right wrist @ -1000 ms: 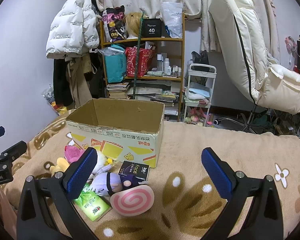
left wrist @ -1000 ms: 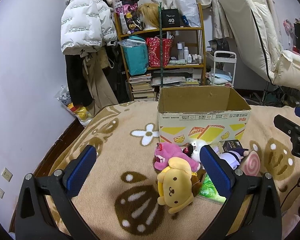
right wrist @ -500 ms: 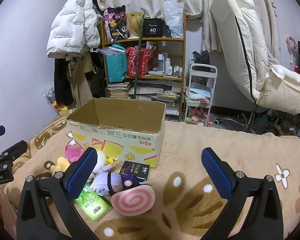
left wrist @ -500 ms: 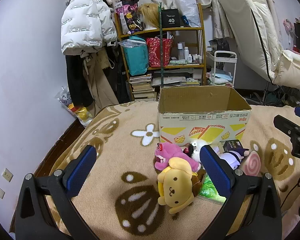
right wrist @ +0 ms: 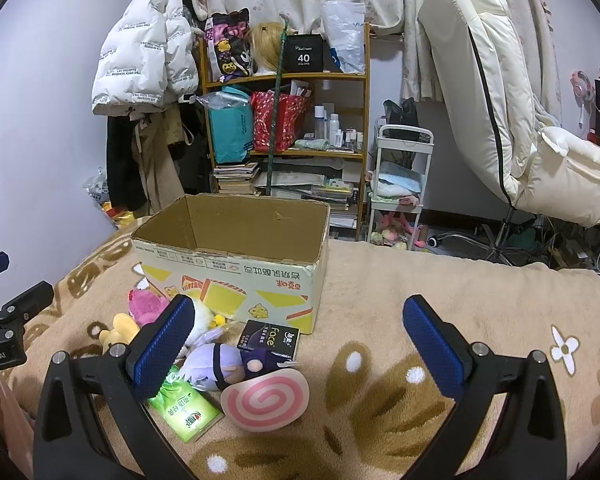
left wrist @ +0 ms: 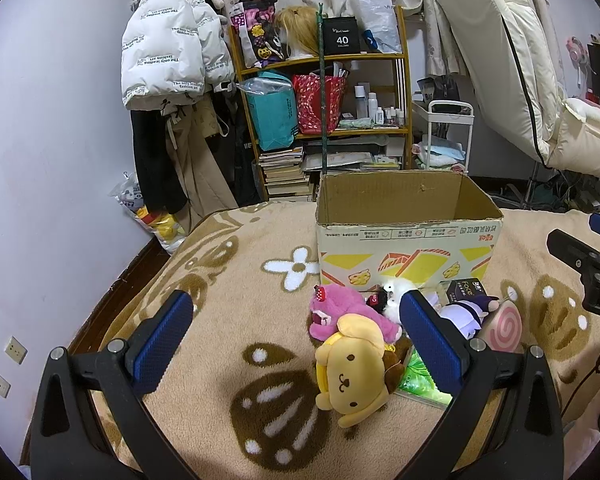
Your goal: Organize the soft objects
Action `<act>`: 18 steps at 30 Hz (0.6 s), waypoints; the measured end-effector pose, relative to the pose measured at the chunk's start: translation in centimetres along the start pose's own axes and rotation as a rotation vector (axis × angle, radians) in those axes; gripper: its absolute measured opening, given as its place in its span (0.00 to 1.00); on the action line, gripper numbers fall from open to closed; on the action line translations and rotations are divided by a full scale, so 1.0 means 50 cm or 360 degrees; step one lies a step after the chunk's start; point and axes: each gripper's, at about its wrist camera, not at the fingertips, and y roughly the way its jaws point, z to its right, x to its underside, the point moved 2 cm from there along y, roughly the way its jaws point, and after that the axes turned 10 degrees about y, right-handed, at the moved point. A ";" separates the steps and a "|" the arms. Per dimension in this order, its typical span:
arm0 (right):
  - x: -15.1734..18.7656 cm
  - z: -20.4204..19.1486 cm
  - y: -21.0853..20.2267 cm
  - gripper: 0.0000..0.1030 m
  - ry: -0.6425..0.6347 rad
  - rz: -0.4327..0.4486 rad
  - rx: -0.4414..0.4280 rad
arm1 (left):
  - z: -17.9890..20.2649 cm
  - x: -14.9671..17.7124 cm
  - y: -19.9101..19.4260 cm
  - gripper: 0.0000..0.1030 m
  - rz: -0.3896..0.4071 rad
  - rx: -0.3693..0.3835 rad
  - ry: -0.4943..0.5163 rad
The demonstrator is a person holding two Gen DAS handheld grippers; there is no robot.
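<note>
While toys lie by box (left wrist: 408,236), left gripper (left wrist: 296,336) & right gripper (right wrist: 298,340) spread wide, empty.

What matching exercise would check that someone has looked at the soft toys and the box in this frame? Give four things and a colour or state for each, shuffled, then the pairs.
Things:
1. cardboard box
2. floppy-eared dog plush
3. bear plush
4. spiral cushion

Descriptions:
A. pink and white, round and flat
B. open at the top, nothing seen inside
C. yellow, nearest the left gripper
D. magenta pink, lying just behind the yellow toy

Pairs: 1-B, 2-C, 3-D, 4-A
</note>
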 end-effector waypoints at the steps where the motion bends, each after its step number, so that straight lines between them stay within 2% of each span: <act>1: 0.000 0.000 0.000 1.00 0.0000 0.0000 -0.0001 | 0.000 0.000 0.000 0.99 0.0002 0.0001 -0.0001; 18: -0.001 0.000 0.000 1.00 0.0001 -0.0002 -0.0001 | 0.000 -0.003 0.000 0.99 0.0002 0.0000 0.0000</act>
